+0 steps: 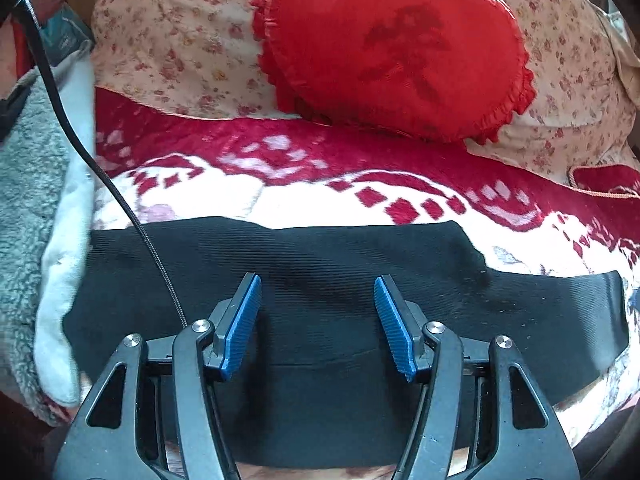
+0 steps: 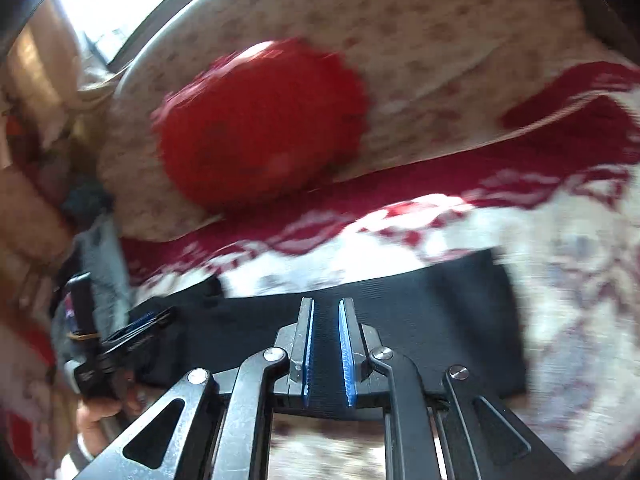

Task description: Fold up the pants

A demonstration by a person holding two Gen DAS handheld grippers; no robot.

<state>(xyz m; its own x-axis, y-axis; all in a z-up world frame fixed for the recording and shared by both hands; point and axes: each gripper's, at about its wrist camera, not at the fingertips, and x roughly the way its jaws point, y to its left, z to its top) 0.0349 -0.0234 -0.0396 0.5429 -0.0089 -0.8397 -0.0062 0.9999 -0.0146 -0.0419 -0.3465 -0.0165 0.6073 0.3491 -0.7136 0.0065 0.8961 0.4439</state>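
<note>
The black ribbed pants (image 1: 320,264) lie folded in a wide band across a red and white patterned blanket (image 1: 304,184). My left gripper (image 1: 318,286) is open above the pants, its blue pads wide apart and holding nothing. In the right wrist view the pants (image 2: 440,312) lie under my right gripper (image 2: 326,308), whose blue pads stand a narrow gap apart with nothing between them. The left gripper (image 2: 132,332) shows at the left of that view, over the pants' left end. The right wrist view is motion-blurred.
A round red frilled cushion (image 1: 392,44) leans on a floral pillow (image 1: 176,40) behind the blanket. A grey fleece (image 1: 28,208) lies at the left. A black cable (image 1: 120,196) crosses the left side. The cushion also shows in the right wrist view (image 2: 260,124).
</note>
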